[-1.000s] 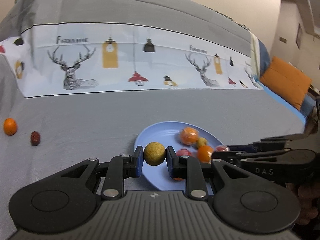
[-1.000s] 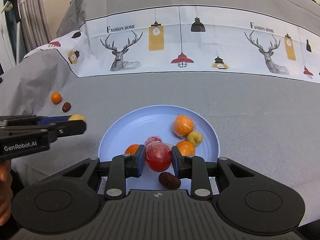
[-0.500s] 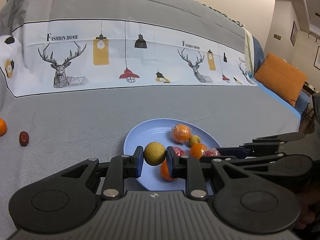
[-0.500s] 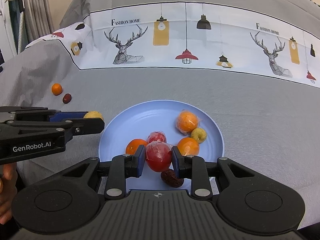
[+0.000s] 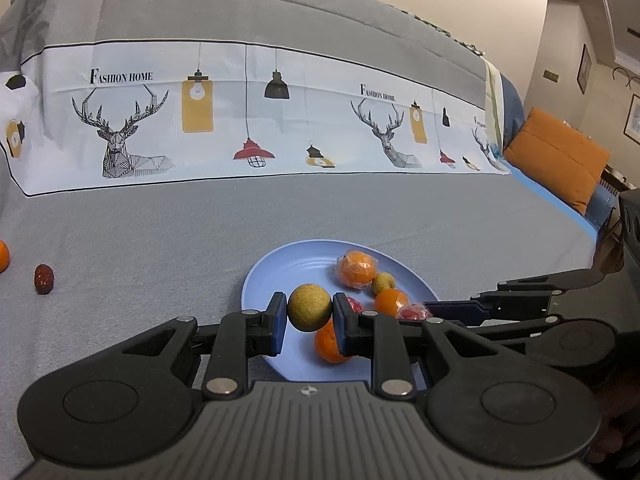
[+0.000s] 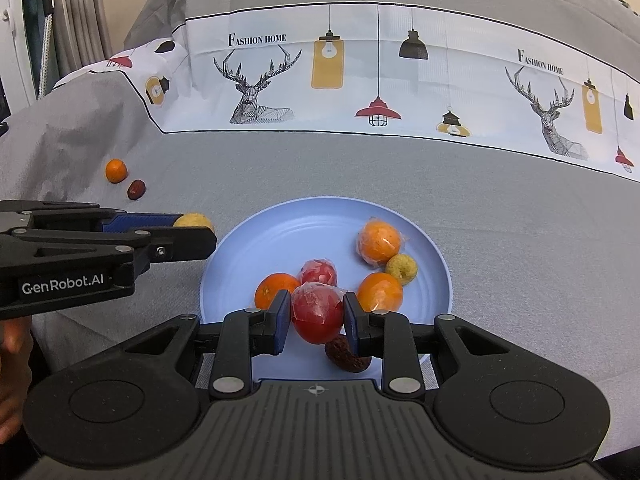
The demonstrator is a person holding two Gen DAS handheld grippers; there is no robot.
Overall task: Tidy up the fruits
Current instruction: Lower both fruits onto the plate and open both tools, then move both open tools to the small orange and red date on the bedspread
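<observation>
The left tool (image 5: 310,314) is gripping a small round yellowish-brown fruit (image 5: 309,307) across its widest part, and its jaws have just been opening a little with the fruit between them, the pads seeming to touch it yet. This fruit is looking dull, rough-skinned and firm, probably light, so a hold across the middle is suiting it; being a ball, it is likely to roll once it is let go. It is hanging over the near left part of the blue plate (image 5: 280,272), in the lower middle of the frame.

The right tool (image 6: 316,318) is closed on a red fruit wrapped in clear film (image 6: 317,314), low in the middle of its frame, over the near edge of the plate. The film is looking glossy and creased, so I judge it slippery; the fruit beneath may bruise, and a gentle squeeze on its sides is seeming wiser than a hard one.

On the plate are lying three oranges, one of them (image 6: 378,243) film-wrapped, a second wrapped red fruit (image 6: 319,273), a small yellow fruit (image 6: 401,269) and a dark wrinkled date (image 6: 346,356). Outside it, on the grey bed cover (image 6: 400,168) at the left of the frame, a small orange (image 6: 116,170) and another date (image 6: 136,189) are lying just beside each other.
</observation>
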